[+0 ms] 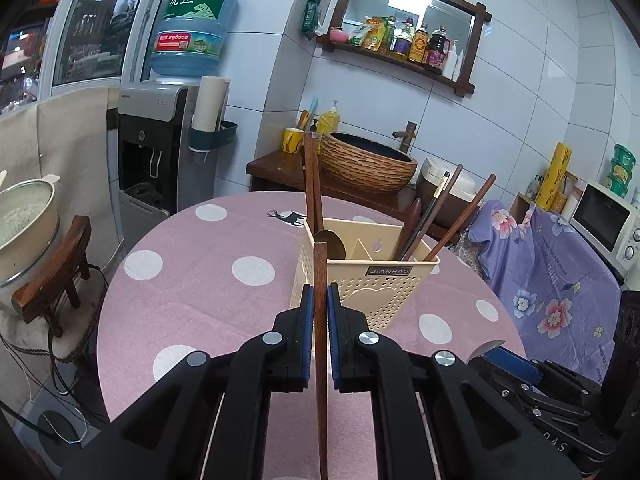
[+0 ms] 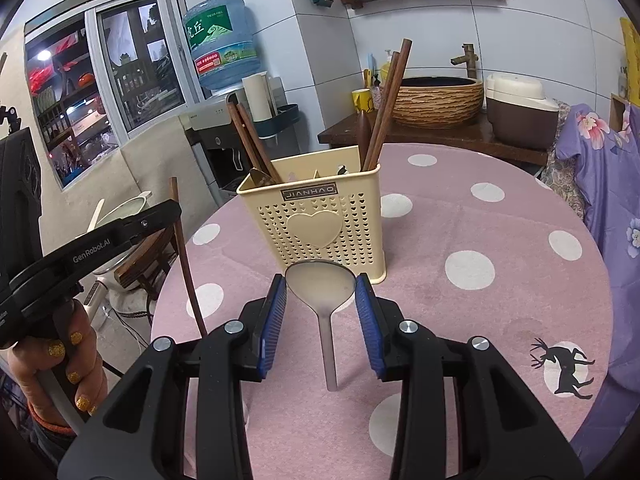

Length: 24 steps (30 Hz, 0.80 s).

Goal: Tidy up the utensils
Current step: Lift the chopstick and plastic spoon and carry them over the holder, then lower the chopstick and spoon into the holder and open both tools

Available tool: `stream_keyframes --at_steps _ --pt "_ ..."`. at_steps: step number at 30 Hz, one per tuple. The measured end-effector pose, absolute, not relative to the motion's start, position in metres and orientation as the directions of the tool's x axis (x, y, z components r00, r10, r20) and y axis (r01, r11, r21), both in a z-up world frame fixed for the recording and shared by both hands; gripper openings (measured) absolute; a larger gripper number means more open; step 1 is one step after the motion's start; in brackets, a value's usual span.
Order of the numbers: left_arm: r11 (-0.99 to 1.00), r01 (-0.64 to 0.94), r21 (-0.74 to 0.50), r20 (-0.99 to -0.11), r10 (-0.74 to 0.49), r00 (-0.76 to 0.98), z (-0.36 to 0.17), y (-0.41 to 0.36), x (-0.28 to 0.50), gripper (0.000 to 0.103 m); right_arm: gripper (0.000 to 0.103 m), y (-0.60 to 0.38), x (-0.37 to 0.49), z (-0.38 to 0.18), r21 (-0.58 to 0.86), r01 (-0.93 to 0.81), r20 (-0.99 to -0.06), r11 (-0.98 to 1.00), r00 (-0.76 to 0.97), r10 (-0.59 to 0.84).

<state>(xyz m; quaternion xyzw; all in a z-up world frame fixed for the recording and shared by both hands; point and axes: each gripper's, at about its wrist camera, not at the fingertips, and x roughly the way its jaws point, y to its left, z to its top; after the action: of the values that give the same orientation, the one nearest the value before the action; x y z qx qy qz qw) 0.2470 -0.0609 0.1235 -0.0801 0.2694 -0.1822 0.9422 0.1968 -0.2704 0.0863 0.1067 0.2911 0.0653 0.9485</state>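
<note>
Left tool [image 1: 319, 300]: pads pressed onto a wooden chopstick [image 1: 320, 320], held upright, in front of the cream holder [image 1: 384, 288] on its left side.
Holder: stands on the pink dotted table [image 1: 200, 288]; chopsticks and a spoon already stand in its compartments.
Right tool [image 2: 321, 300]: part spread, its pads pinching the bowl of a grey spoon [image 2: 322, 286], just in front of the holder's heart face.
Risk, left: the thin stick may swivel in the pinch and strike the holder's rim.
Risk, right: the grip on the curved bowl looks shallow; the spoon may slip out.
</note>
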Motion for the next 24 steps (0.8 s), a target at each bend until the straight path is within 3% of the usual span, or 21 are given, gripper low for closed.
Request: stream_keyframes --at_steps 16,24 --pt "0.877 0.381 -0.294 -0.397 -0.474 0.786 0.17 -0.052 0.247 0.008 0.036 -0.271 0.21 0.129 0.242 -0.129 -0.484 0.962 0.843 0.235" --pt "0.88 0.384 -0.278 -0.236 -0.451 0.861 0.254 -0.053 0.263 0.008 0.036 -0.27 0.234 0.215 0.161 -0.139 -0.339 0.977 0.922 0.187"
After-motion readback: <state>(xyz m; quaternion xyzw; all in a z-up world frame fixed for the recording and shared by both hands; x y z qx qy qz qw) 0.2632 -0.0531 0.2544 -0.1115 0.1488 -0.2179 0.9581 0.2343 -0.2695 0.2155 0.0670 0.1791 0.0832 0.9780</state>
